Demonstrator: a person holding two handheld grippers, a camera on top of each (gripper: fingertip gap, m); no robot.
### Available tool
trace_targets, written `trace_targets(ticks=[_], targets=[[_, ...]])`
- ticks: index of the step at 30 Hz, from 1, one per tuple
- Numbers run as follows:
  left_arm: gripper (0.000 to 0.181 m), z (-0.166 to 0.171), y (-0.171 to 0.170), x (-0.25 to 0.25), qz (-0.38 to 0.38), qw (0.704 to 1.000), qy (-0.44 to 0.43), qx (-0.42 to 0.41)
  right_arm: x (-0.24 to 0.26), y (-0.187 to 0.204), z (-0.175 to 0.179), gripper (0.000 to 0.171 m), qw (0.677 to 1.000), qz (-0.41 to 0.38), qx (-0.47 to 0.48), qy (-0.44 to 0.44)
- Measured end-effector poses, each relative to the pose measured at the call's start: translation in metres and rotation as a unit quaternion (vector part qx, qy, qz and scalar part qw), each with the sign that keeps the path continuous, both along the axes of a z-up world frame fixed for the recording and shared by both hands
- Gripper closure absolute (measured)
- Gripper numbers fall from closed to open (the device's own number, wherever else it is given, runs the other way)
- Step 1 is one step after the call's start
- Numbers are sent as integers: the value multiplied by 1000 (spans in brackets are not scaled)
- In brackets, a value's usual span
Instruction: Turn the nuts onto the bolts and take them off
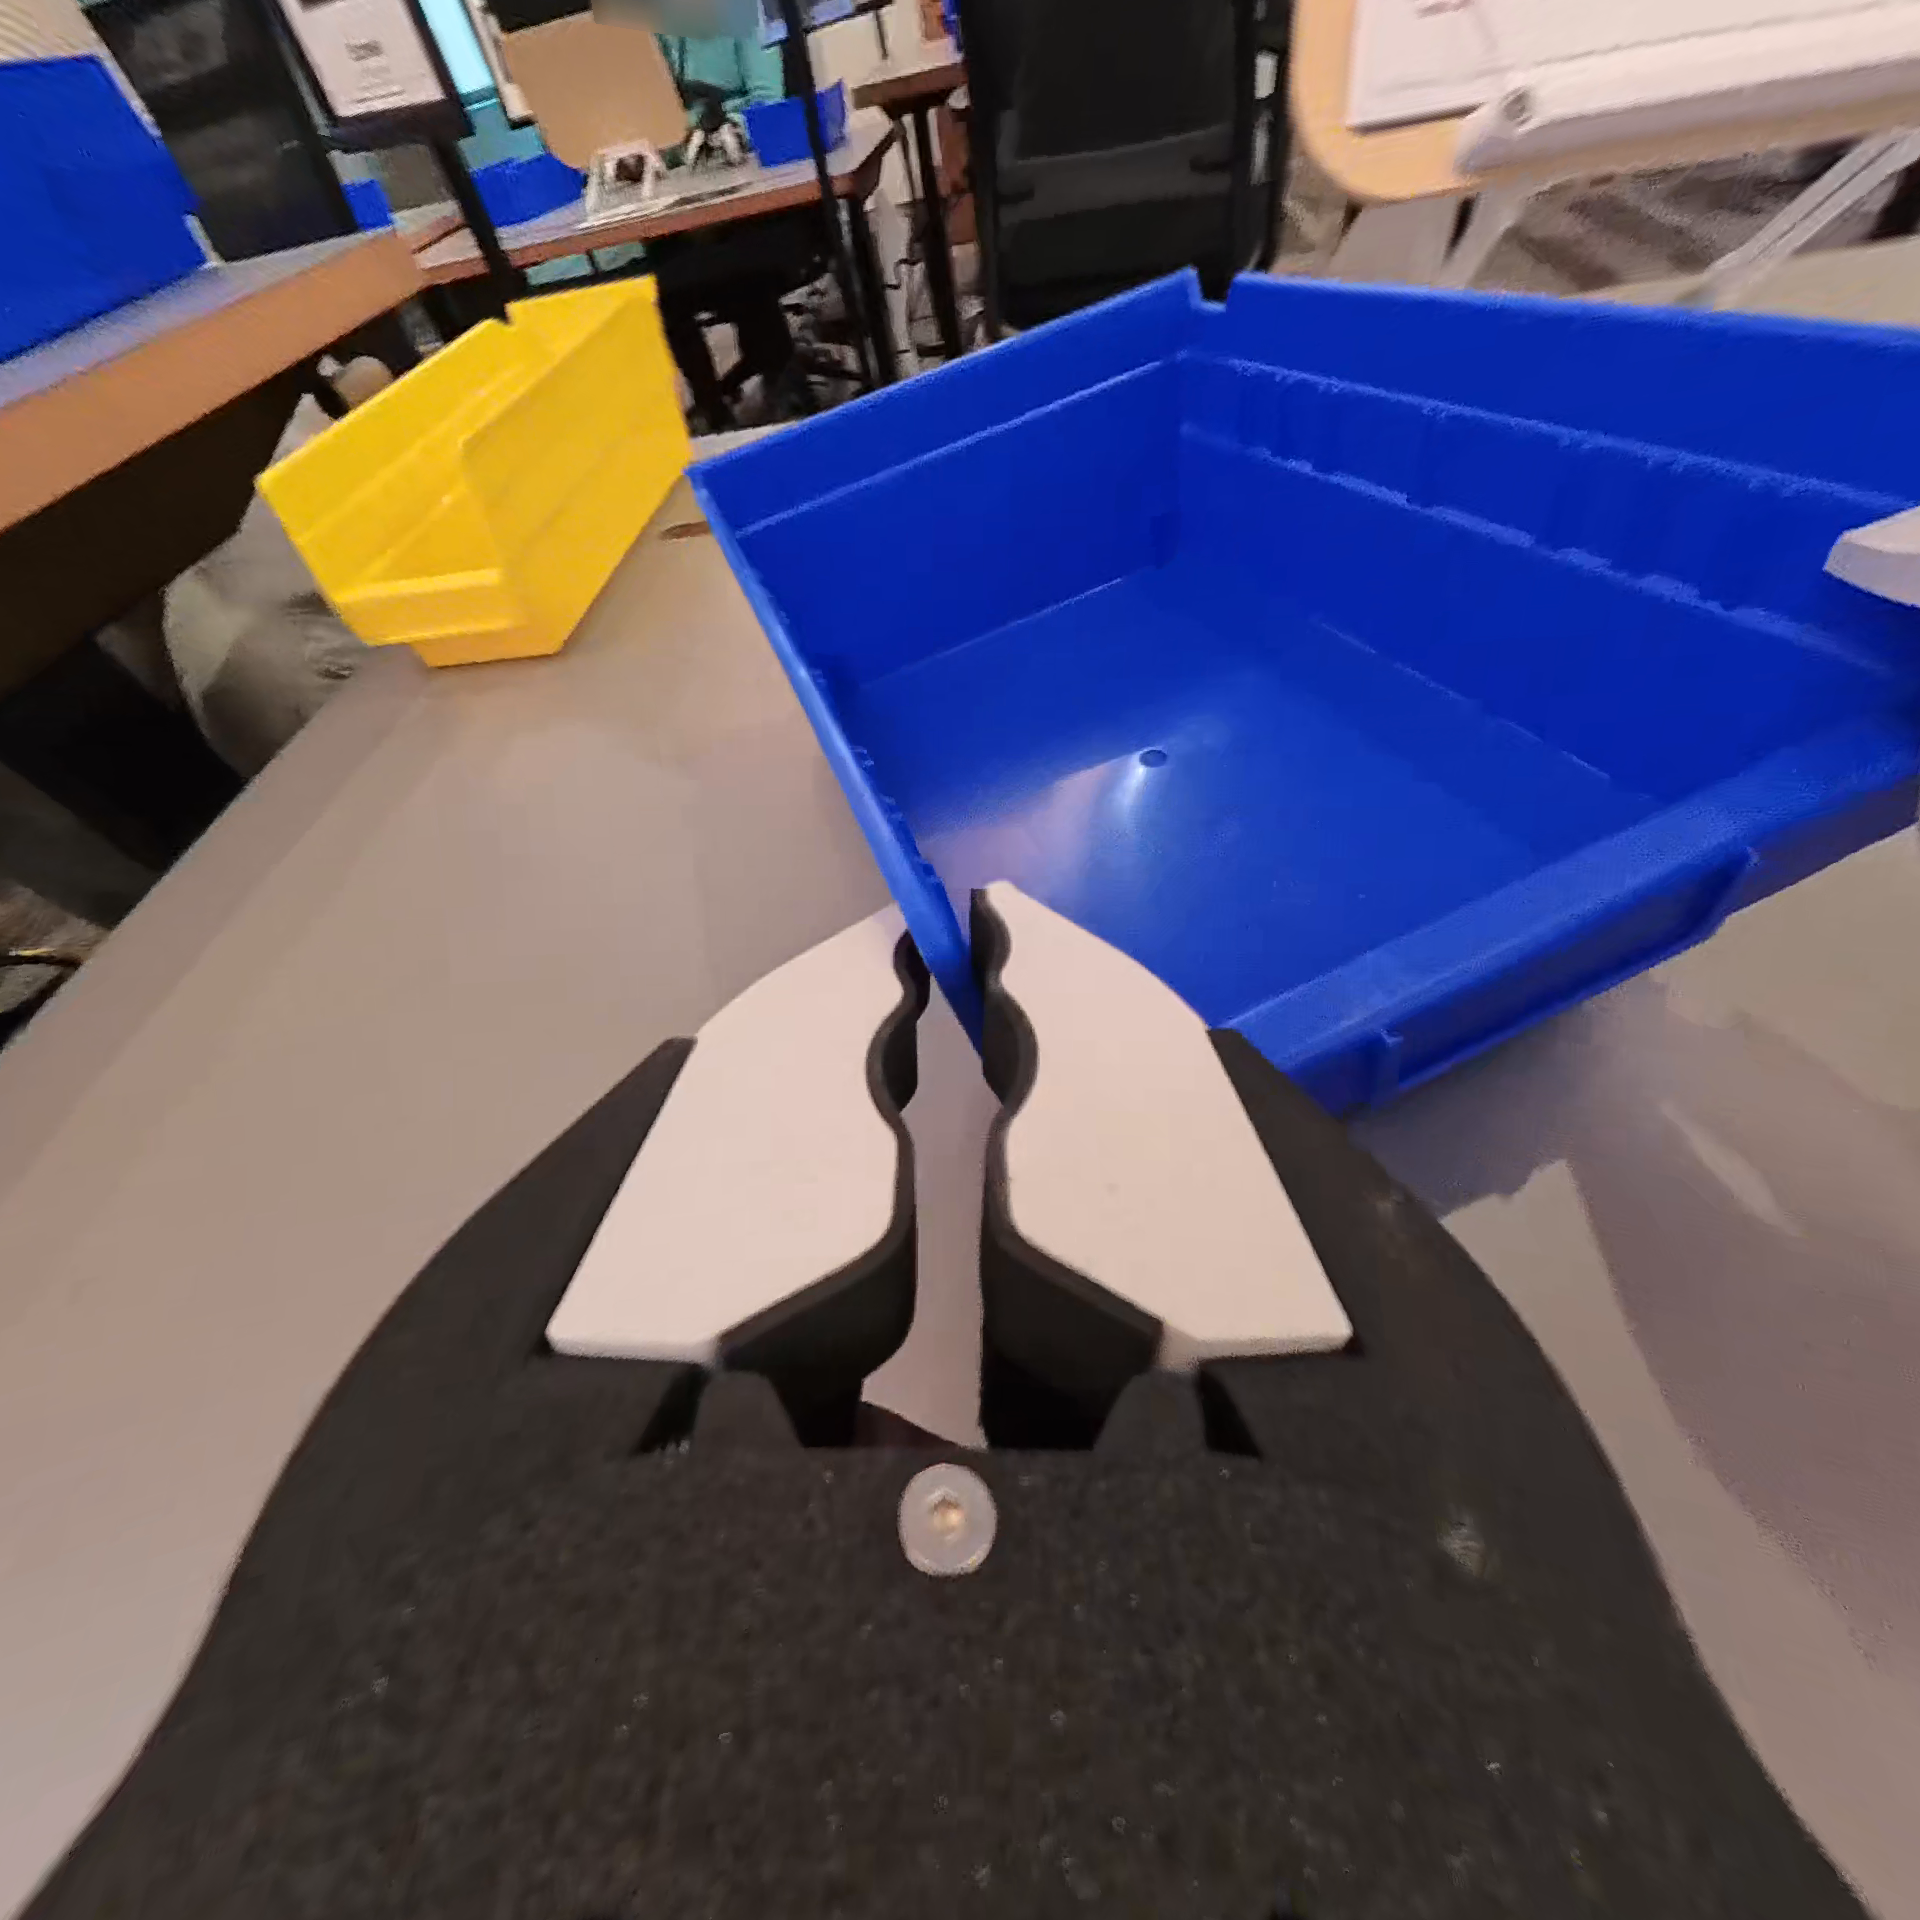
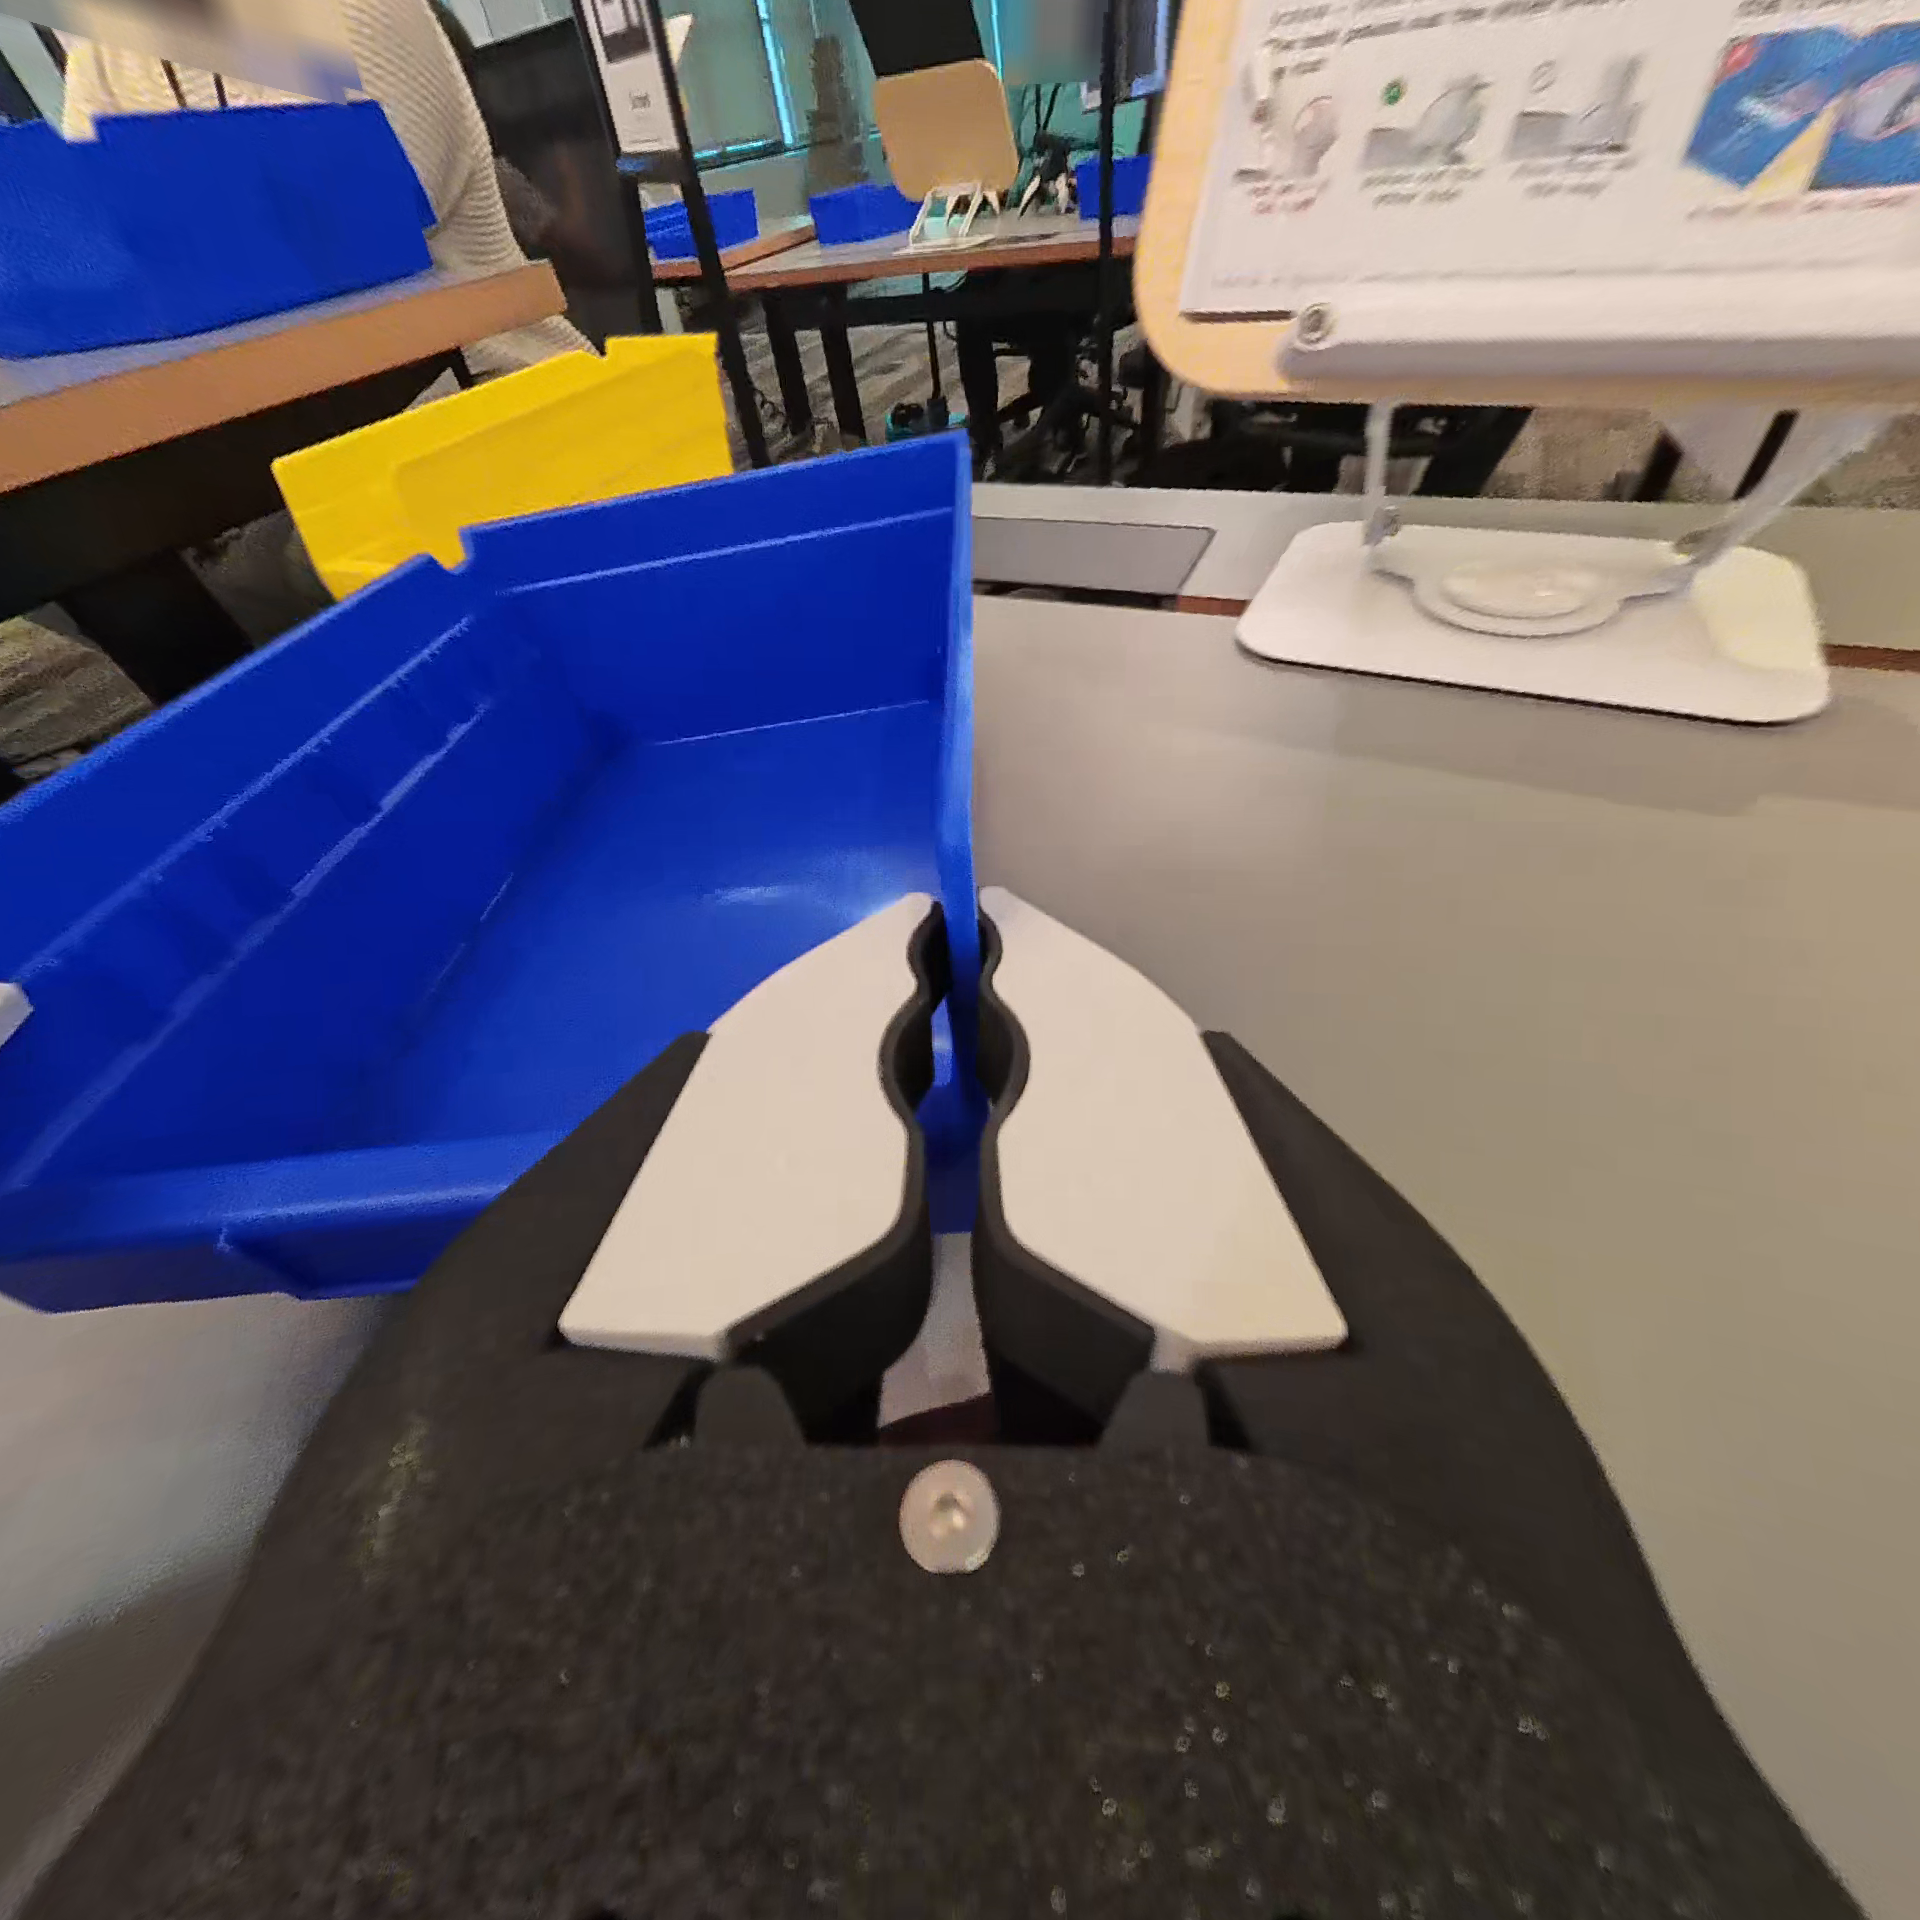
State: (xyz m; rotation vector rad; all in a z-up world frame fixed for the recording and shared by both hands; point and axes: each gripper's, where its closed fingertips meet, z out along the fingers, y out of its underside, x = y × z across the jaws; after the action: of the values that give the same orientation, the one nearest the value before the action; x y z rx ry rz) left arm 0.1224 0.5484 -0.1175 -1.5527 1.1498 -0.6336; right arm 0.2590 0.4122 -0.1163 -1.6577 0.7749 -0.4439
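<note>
A large blue plastic bin (image 1: 1039,520) sits on the grey table, tilted, and nothing shows inside it. My left gripper (image 1: 943,920) is shut on the bin's left side wall near its front corner. My right gripper (image 2: 961,914) is shut on the bin's right side wall (image 2: 951,665) near its front corner. The tip of the right gripper's finger shows at the right edge of the left wrist view (image 1: 1881,561), and the left gripper's tip shows at the left edge of the right wrist view (image 2: 10,1008). No nuts or bolts are in view.
A yellow bin (image 1: 488,499) stands on the table beyond the blue bin's left side; it also shows in the right wrist view (image 2: 499,447). A white stand (image 2: 1538,623) holding an instruction board (image 2: 1558,156) stands at the back right. Other tables with blue bins are behind. The gap from one gripper's tips to the other's is roughly 20 cm.
</note>
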Motion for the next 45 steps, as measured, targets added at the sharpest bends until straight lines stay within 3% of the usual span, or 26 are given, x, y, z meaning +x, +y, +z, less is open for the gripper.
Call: trace_targets(ticks=[10, 18, 28, 31, 34, 37, 40, 45], targets=[[175, 13, -117, 38, -123, 992, -28, 17, -1, -145, 8, 169, 994, -105, 6, -14], [175, -6, -203, 81, -221, 975, -24, 26, 8, -247, -15, 168, 979, -205, 11, 10], [172, -24, -197, 110, -232, 972, -8, 32, 19, -248, -33, 165, 983, -176, 7, 58], [152, -23, -196, 102, -237, 971, -12, 19, 12, -249, -30, 137, 986, -152, 22, 71], [140, -14, -196, 85, -239, 971, -26, 6, 0, -267, -14, 128, 989, -141, 24, 41], [139, -10, -201, 65, -249, 968, -41, -9, 1, -314, 10, 124, 985, -171, -6, -16], [138, -15, -204, 55, -251, 967, -39, -13, 20, -388, 30, 125, 971, -232, -17, -51], [139, -11, -229, 48, -279, 958, -56, -38, 74, -500, 21, 124, 946, -309, -82, -59]])
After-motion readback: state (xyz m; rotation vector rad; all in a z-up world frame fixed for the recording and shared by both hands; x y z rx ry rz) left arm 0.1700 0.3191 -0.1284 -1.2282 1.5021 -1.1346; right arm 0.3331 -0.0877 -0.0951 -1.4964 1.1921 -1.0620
